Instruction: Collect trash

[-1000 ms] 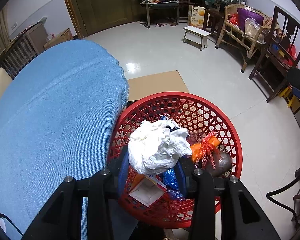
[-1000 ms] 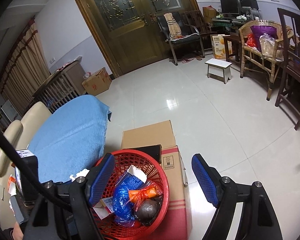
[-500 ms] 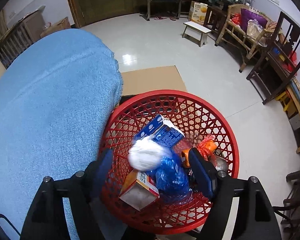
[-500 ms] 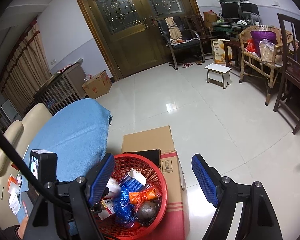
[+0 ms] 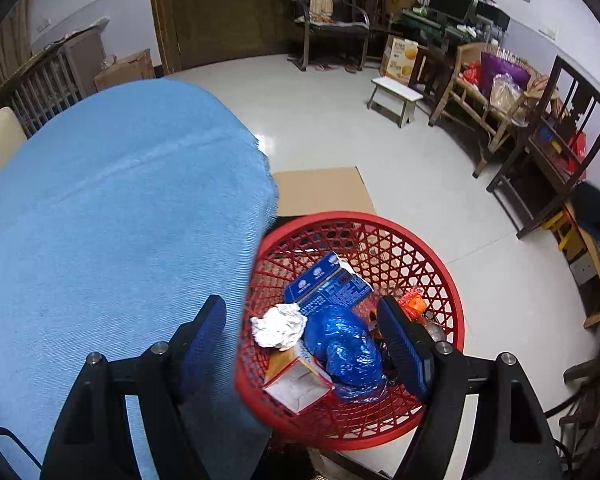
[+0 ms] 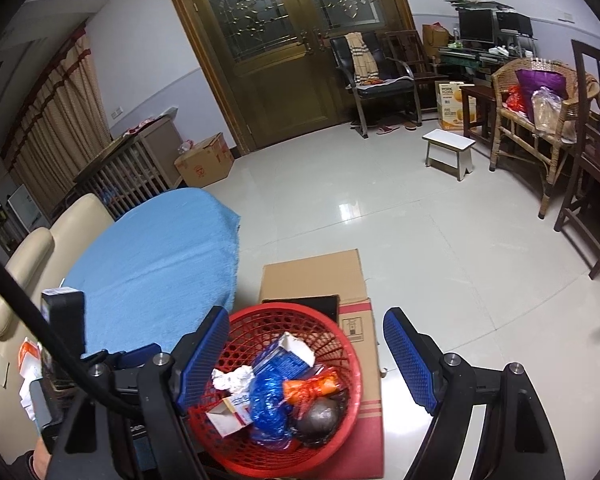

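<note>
A red mesh basket [image 5: 440,280] [image 6: 340,332] stands on a cardboard box. In it lie a crumpled white paper wad [image 5: 278,326] [image 6: 232,378], a blue carton [image 5: 328,284], a blue plastic bag [image 5: 348,348] [image 6: 266,400], an open white-and-orange box [image 5: 298,384], an orange wrapper [image 6: 310,388] and a grey ball [image 6: 320,416]. My left gripper [image 5: 304,344] is open and empty above the basket's left side. My right gripper [image 6: 306,360] is open and empty, higher above the basket.
A blue cloth [image 5: 112,220] covers the sofa left of the basket. The cardboard box [image 6: 320,276] sits on pale floor tiles. A white stool [image 6: 448,152], wicker chair [image 6: 540,120], dark chairs and doors stand farther off. Paper scraps [image 6: 30,360] lie on the sofa.
My left gripper opened and let go of the white paper wad, which dropped into the basket. The left gripper then drew back and up. The right gripper stayed open, nearly still.
</note>
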Demonstrator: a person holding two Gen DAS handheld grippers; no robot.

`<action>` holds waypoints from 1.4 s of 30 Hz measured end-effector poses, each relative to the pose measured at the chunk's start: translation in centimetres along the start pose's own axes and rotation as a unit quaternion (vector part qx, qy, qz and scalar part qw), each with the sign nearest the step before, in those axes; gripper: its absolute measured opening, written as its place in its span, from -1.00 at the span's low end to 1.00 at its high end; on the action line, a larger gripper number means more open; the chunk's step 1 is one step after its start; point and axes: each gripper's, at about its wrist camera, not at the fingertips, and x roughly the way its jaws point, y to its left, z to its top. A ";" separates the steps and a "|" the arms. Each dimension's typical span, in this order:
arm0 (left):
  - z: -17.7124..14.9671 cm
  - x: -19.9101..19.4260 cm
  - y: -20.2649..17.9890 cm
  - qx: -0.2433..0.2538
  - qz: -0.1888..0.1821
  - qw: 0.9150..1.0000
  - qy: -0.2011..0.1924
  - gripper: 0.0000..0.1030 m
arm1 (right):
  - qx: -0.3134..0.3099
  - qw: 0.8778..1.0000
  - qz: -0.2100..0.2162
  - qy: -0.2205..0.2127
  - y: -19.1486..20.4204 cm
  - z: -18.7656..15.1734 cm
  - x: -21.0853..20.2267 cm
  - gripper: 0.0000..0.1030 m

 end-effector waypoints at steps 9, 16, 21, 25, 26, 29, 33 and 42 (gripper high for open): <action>-1.5 -3.7 3.7 -0.029 0.012 0.999 -0.034 0.52 | -0.022 1.000 0.015 0.016 4.1 -1.1 0.9 0.60; -3.7 -5.8 7.8 -0.061 0.035 0.996 -0.047 0.53 | -0.032 0.998 0.006 0.045 7.5 -4.5 3.0 0.60; -5.1 -6.6 10.3 -0.088 0.048 0.994 -0.050 0.53 | -0.035 0.997 0.003 0.062 9.3 -7.3 4.3 0.60; -5.6 -7.0 11.3 -0.100 0.050 0.992 -0.053 0.53 | -0.039 0.997 0.003 0.071 10.6 -8.7 4.8 0.60; -5.7 -7.1 11.3 -0.100 0.051 0.992 -0.054 0.53 | -0.040 0.997 0.002 0.072 10.8 -8.9 4.8 0.60; -5.8 -7.4 11.2 -0.097 0.054 0.992 -0.058 0.53 | -0.041 0.996 0.001 0.074 11.2 -9.1 4.8 0.60; -5.9 -7.5 10.9 -0.093 0.056 0.992 -0.062 0.53 | -0.038 0.997 -0.010 0.071 11.4 -9.2 4.5 0.68; -5.9 -7.7 11.0 -0.094 0.062 0.991 -0.065 0.53 | -0.033 0.997 -0.023 0.066 11.8 -9.5 4.1 0.74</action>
